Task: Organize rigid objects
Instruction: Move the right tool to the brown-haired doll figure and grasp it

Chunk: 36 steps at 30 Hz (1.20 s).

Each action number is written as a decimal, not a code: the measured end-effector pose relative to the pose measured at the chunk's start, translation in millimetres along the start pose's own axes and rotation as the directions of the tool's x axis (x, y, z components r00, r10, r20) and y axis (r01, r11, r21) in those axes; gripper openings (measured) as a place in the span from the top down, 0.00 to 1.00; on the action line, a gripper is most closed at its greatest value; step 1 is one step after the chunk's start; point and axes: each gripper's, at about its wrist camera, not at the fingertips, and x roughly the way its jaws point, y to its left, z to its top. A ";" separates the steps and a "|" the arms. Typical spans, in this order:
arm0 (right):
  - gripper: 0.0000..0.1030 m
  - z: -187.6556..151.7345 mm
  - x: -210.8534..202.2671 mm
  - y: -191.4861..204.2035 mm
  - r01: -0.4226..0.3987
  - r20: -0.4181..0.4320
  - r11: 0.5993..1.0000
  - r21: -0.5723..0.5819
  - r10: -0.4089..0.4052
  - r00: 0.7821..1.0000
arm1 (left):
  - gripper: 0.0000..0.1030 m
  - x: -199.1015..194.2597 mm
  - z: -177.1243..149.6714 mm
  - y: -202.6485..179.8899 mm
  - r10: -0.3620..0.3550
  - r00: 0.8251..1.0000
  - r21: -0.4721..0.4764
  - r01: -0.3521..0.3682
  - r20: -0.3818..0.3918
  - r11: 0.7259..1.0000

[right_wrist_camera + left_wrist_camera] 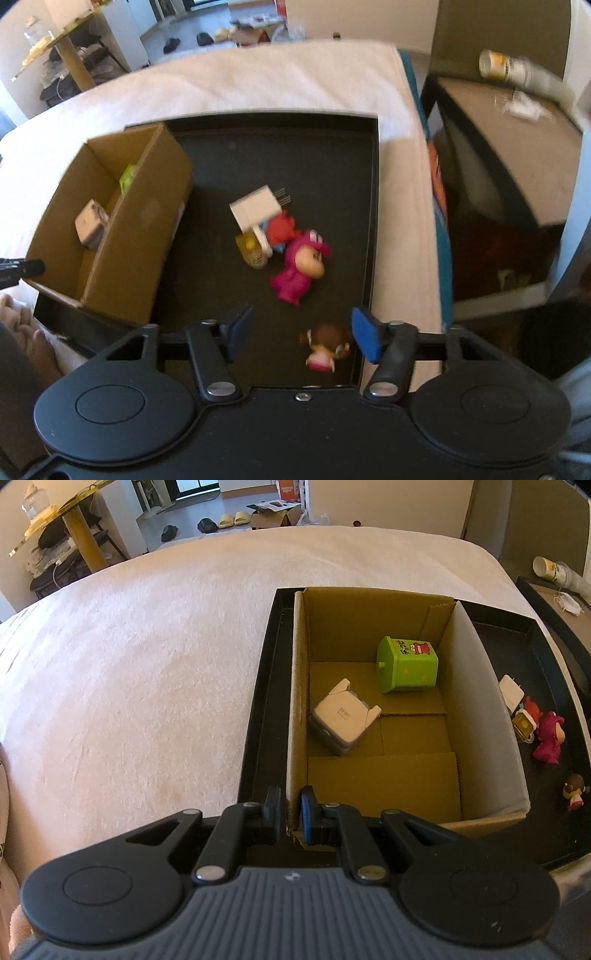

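Note:
My left gripper (290, 814) is shut on the near left wall of the open cardboard box (380, 602), which stands in a black tray (258, 720). Inside the box lie a green toy bin (406, 664) and a white cube-shaped adapter (343, 720). My right gripper (302, 330) stands open over the tray's near right part. A small brown-haired doll (325, 347) lies between its blue pads, close to the right one and not pressed. Further in lie a pink figure (299, 269), a red figure (280, 229), a yellow piece (251, 251) and a white plug (256, 208).
The tray (369, 221) rests on a cream blanket (147, 664). To the right of the bed stands a dark side table (509, 147) with a cup (498, 66) on it. A hand (22, 332) shows at the lower left.

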 end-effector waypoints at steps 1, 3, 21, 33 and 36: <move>0.49 -3.1 3.1 -0.1 0.002 -0.012 1.000 0.003 -0.002 1.000 | 0.90 0.1 0.0 0.1 0.001 1.000 -0.001 -0.001 0.000 1.000; 0.49 -6.9 9.6 -1.8 0.009 -0.030 1.000 0.009 -0.008 1.000 | 0.90 0.5 0.0 -0.6 0.003 1.000 0.002 -0.003 0.000 1.000; 0.58 -8.0 48.3 -16.9 0.017 -0.149 0.996 0.093 -0.003 0.989 | 0.90 0.4 -0.2 -2.2 0.019 1.000 0.017 -0.019 0.001 1.000; 0.58 -7.1 68.3 -6.0 0.032 -0.195 0.999 0.038 -0.024 0.981 | 0.90 0.6 0.1 -2.2 0.017 1.000 0.016 -0.017 0.000 1.000; 0.62 -6.7 70.5 -1.9 0.035 -0.203 0.999 0.016 -0.031 0.979 | 0.90 0.4 0.1 -2.2 0.017 1.000 0.015 -0.017 0.000 1.000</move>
